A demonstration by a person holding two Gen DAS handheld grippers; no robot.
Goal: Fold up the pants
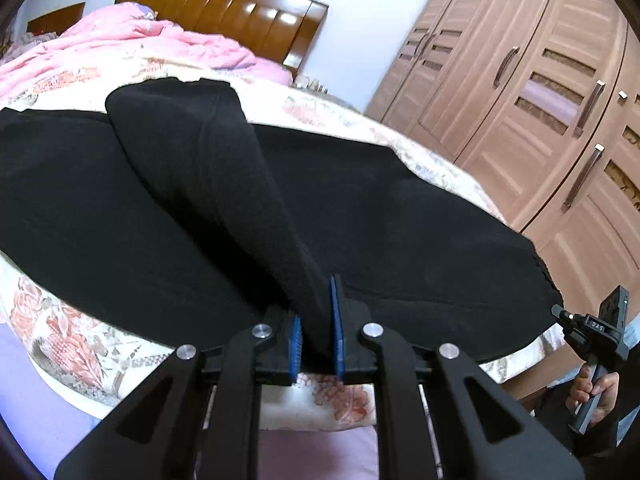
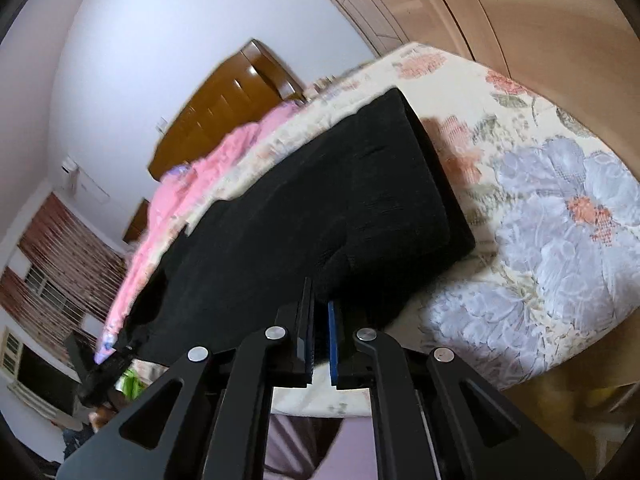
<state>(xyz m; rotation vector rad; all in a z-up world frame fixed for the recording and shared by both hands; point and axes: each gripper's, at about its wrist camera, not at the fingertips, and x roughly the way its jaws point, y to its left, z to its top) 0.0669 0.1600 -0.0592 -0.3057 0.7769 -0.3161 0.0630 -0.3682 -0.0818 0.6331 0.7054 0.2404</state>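
Pants point(image 1: 400, 208) fill my left wrist view, black and spread across the flowered bedspread point(image 1: 72, 320), long axis running side to side, near edge along the bed's front. My left gripper point(image 1: 316, 340) has its blue pads pinched tight on a raised ridge of the fabric, which climbs away from the fingers toward the headboard point(image 1: 224, 4) like a tented fold. The right-hand tool point(image 1: 600, 332) shows at the far right of this view, just off the pants' right end. Beyond the garment lies open bedspread, then a pink quilt point(image 1: 132, 36); the wardrobe point(image 1: 540, 92) stands well clear to the right. Through my right wrist view the pants point(image 2: 340, 208) stretch up and away from the right gripper point(image 2: 320, 340), whose pads stand narrowly apart with black cloth running between them, so I judge it gripping the edge, though the contact is dark and hard to confirm. The far end of the garment sits squared off on the bedspread point(image 2: 560, 220), with bare flowered room to its right. I judge both grips sit on the near long edge, so the fold should carry away from me, toward the headboard point(image 2: 224, 112).
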